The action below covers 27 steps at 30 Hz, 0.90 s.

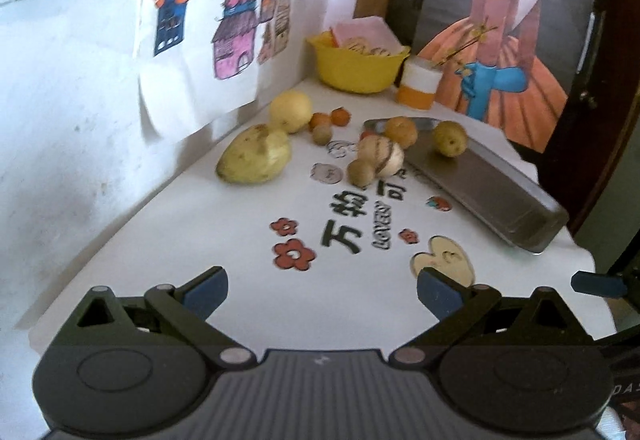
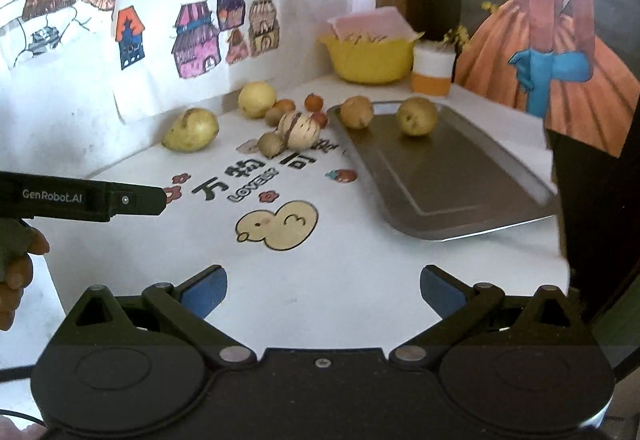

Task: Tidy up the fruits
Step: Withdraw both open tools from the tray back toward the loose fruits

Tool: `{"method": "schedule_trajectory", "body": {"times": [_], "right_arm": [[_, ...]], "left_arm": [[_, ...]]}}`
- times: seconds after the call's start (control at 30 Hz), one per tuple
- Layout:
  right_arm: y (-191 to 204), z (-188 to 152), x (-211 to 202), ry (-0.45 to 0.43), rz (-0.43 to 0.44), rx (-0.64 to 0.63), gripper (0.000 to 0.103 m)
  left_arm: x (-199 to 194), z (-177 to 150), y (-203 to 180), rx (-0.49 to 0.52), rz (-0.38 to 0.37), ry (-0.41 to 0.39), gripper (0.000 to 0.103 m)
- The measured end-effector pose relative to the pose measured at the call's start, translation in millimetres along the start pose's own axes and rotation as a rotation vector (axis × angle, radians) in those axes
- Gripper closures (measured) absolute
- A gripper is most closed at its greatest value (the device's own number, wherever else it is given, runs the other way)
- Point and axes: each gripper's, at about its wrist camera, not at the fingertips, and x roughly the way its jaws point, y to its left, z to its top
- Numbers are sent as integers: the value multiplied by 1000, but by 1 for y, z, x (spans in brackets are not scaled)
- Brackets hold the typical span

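Your left gripper (image 1: 322, 294) and right gripper (image 2: 323, 290) both gape wide, empty; two fruits sit on the metal tray (image 2: 448, 179).

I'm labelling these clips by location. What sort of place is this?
Probably a home, perhaps a child's corner: coloured house drawings are taped to the wall, a cartoon-printed white tabletop holds loose fruit beside a metal tray, and a yellow bowl sits at the back.

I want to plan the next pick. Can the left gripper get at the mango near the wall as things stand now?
Probably yes. The left gripper is open and empty, and the stretch of printed table between it and the mango looks bare. The wall poster hangs close behind the fruit, so a frontal approach seems safest.
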Motion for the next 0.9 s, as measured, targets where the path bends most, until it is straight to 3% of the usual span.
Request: {"method": "schedule_trajectory", "body": {"times": [0.2,0.47,0.9], "right_arm": [[1,10,18,23,36,5,1],[4,27,40,26,58,-96,1],[17,66,74,-84,62,-352,1]], "left_arm": [[7,8,8,-2,40,1,1],[27,29,12,-10,71,12,1],[74,63,26,-47,95,11,1]]}}
